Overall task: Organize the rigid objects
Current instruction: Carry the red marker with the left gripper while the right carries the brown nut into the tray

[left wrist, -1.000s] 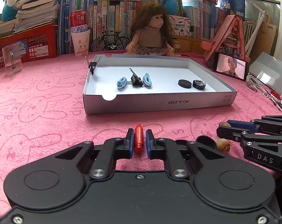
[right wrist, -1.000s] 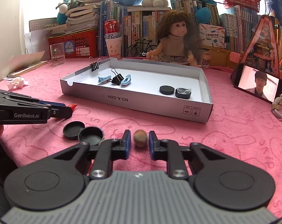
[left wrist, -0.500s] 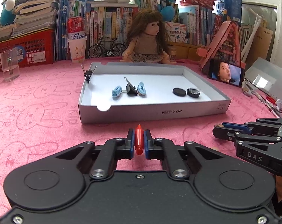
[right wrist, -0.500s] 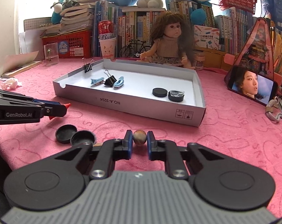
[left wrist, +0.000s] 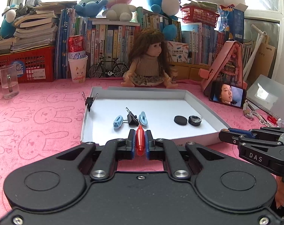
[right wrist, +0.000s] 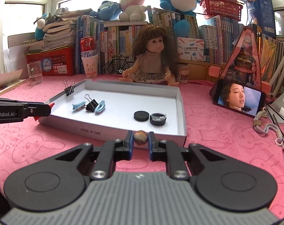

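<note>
My left gripper (left wrist: pixel 140 131) is shut on a red pen-like piece (left wrist: pixel 140 140) and holds it over the near edge of the white tray (left wrist: pixel 205 102). My right gripper (right wrist: pixel 140 133) is shut on a small brown marbled ball (right wrist: pixel 140 138), held just before the tray's front wall (right wrist: pixel 112 130). In the tray lie two blue clips (left wrist: pixel 117 121), a black binder clip (left wrist: pixel 132 119), a black disc (left wrist: pixel 180 120) and a black cap (left wrist: pixel 195 120). Another binder clip (left wrist: pixel 89 101) grips the tray's left wall. The left gripper shows in the right wrist view (right wrist: pixel 48 108).
A doll (left wrist: pixel 147 63) sits behind the tray. A phone (left wrist: pixel 228 95) leans on a pink stand at the right. A glass mug (left wrist: pixel 9 84), a paper cup (left wrist: pixel 78 69), a red basket and books line the back. Cords and pens (right wrist: pixel 273 129) lie at the right.
Both grippers have lifted off the pink cloth and moved forward to the tray with their objects. The two black lids on the cloth have dropped out of view.
</note>
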